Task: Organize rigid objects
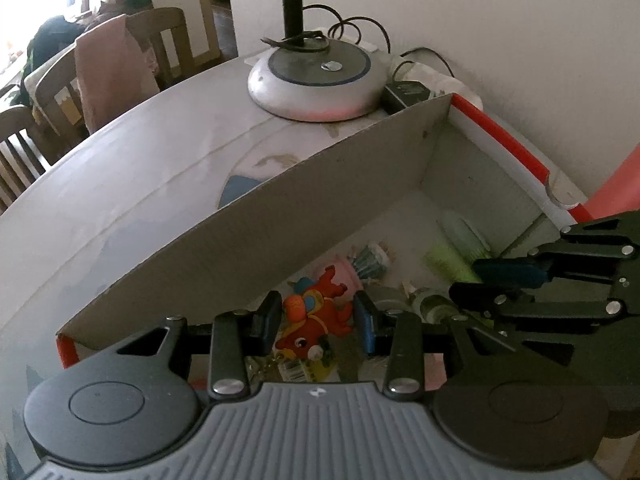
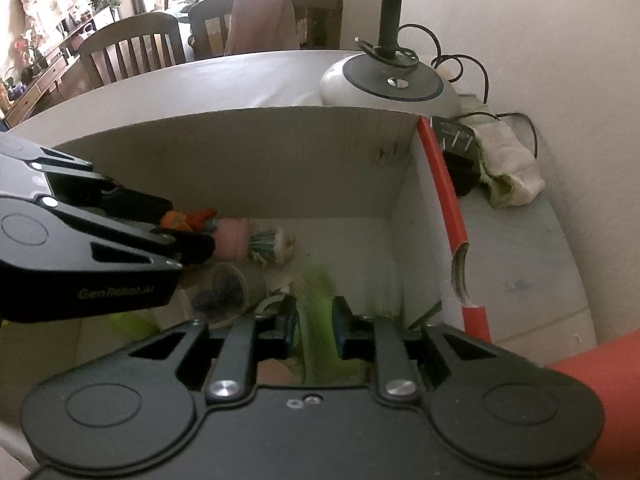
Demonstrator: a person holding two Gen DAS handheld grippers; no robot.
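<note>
An open cardboard box [image 1: 248,232] with red edges stands on the table and holds several small objects. My left gripper [image 1: 318,318] is inside it, its jaws around an orange and red toy animal [image 1: 316,312]; it also shows in the right wrist view [image 2: 188,220]. My right gripper [image 2: 314,320] is inside the box, its jaws closed against a light green object [image 2: 320,300]; that object also shows in the left wrist view [image 1: 450,266]. A pink cup [image 2: 234,236] and a striped object [image 2: 266,246] lie on the box floor.
A grey round lamp base [image 1: 316,80] with a black pole and cables stands behind the box. A crumpled cloth [image 2: 508,168] and a black adapter [image 2: 456,148] lie by the wall. Wooden chairs [image 2: 132,46] stand beyond the table's far edge.
</note>
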